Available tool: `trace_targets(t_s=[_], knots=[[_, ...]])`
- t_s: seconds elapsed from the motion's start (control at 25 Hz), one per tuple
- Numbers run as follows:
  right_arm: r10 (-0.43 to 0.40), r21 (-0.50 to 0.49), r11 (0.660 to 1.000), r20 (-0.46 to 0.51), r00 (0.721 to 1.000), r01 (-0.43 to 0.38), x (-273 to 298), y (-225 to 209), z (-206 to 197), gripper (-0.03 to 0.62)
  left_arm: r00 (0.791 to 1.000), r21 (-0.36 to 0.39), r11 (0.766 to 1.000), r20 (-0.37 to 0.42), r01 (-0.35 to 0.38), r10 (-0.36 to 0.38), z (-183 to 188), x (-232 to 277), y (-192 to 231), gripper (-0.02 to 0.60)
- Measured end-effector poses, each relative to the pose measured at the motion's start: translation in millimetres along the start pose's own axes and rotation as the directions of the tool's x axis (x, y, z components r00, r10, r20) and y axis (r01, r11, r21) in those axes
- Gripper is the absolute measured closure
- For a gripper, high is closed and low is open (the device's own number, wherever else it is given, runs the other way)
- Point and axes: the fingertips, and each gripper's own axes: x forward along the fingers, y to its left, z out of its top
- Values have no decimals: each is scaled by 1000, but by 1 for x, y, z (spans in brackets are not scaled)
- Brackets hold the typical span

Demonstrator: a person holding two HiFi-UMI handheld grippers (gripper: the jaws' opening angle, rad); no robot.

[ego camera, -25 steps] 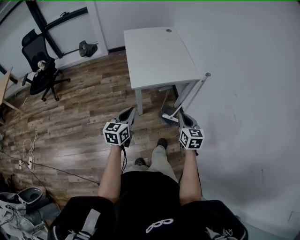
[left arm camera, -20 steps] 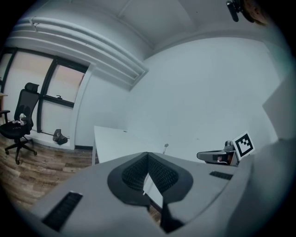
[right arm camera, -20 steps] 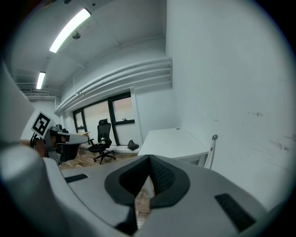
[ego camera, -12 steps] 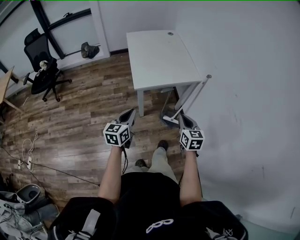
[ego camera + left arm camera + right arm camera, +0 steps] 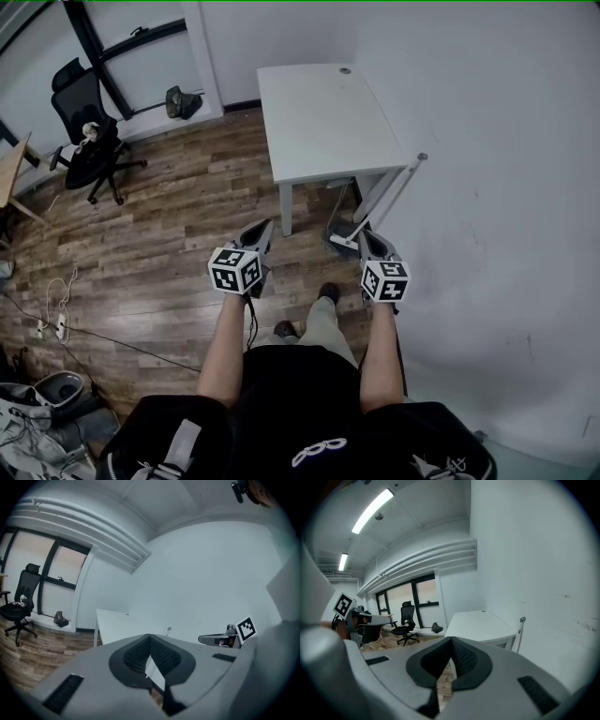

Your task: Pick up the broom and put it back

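An office: white desk [image 5: 323, 117], black swivel chair [image 5: 86, 131], plank floor [image 5: 178, 216], ceiling tube lights [image 5: 372, 510]

Your head camera looks steeply down past your own torso and forearms, taking in the wood floor [image 5: 169, 225], the white table [image 5: 323, 117] ahead and the wall [image 5: 497, 187] at your right. The camera on your left gripper [image 5: 149, 637] sits low and close behind its jaws, facing nearly level toward the table and the wall behind it. The camera on your right gripper [image 5: 451, 640] looks the same way from nearer the wall. All three views share the table and the office chair [image 5: 89, 141].
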Motion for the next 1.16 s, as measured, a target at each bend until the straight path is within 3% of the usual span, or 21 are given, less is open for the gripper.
trace_targets(t_s=[0.48,1.16], knots=[[48,-35,998,2,999,-48,17,11,13,569,999,-22,999,20,-28,29,6,-5,12,571],[48,-15,999,7,999,-48,16,-33,13,569,1000,-8,1000,4,-23,23,4,33,-13,571]])
